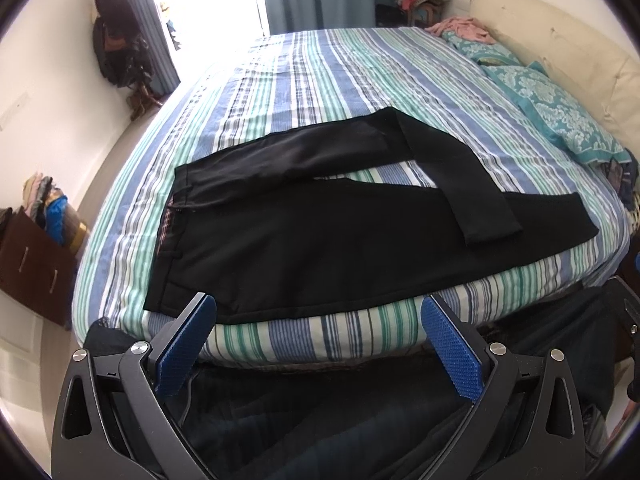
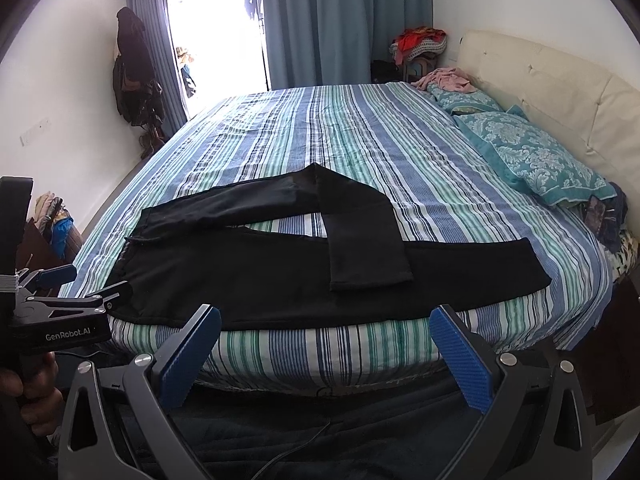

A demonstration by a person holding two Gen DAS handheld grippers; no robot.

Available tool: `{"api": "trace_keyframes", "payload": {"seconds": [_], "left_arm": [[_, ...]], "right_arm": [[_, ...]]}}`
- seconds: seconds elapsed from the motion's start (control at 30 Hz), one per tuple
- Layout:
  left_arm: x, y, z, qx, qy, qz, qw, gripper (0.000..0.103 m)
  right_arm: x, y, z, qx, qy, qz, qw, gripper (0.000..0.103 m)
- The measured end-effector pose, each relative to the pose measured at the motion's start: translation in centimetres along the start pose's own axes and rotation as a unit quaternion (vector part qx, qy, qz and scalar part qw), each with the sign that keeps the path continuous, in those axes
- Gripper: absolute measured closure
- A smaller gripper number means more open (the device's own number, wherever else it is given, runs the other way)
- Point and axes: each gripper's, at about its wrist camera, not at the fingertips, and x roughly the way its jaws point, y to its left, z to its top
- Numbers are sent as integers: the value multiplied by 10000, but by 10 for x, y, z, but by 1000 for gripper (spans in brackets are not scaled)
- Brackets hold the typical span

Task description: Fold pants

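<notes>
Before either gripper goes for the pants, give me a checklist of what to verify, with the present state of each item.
1. Left gripper open and empty: ok, jaws spread wide, nothing between them.
2. Right gripper open and empty: ok, same.
3. Pants within the bed, none hanging off: ok, though their near side runs along the mattress edge.
4. Legs laid straight for folding: not ok, the far leg is bent back and crosses over the near leg.
5. Waistband flat: cannot tell, partly hidden by the left gripper in the right wrist view.
6. Nothing else lying on the pants: ok; pillows lie well apart.
</notes>
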Motion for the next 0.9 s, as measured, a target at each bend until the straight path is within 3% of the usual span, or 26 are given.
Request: {"api": "trace_keyframes", "payload": {"seconds": [0.9], "left_arm": [[3, -3, -2, 119, 42, 88, 9999, 1]], "right_arm": [[3, 2, -3, -6, 24, 13, 10000, 0]]}}
